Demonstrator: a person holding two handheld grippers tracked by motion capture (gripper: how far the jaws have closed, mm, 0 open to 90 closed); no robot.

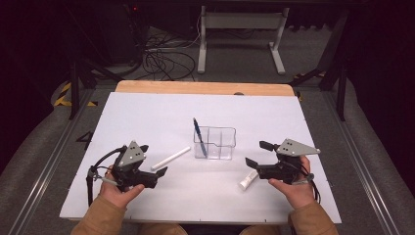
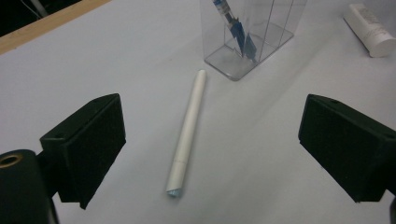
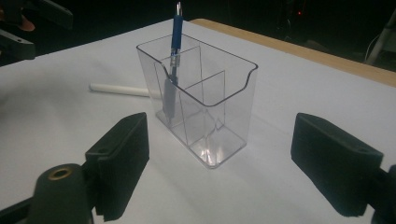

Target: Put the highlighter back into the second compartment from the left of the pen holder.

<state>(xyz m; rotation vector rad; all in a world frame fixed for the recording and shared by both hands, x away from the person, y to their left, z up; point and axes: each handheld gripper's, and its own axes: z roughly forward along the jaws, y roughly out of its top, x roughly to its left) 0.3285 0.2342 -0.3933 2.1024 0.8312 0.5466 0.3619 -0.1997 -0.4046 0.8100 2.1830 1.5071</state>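
- Where the high view takes in the whole white table (image 1: 147, 117), a clear holder (image 1: 215, 143) stands near its middle, with a blue pen (image 1: 197, 131) leaning in its left compartment.
- The right gripper view shows what the high view blurs: thin inner walls dividing the holder (image 3: 205, 107), its scooped rim, and the pen (image 3: 173, 56) upright against one corner.
- The left gripper view shows the white stick (image 2: 189, 130) as a smooth slim cylinder with a bluish near tip, lying flat just short of the holder (image 2: 247, 37).
- In that view a white tube (image 2: 370, 29) lies beyond, towards the right edge; in the high view the tube (image 1: 248, 180) lies near the front edge, just beside the right gripper.
- The left gripper (image 1: 155, 166), low near the front-left corner, has its jaws apart, empty, framing the stick (image 1: 170, 158).
- The right gripper (image 1: 258, 153), held level in a hand (image 1: 293, 188), has its jaws wide, empty, facing the holder.
- Matte black jaw blocks; tan sleeves.
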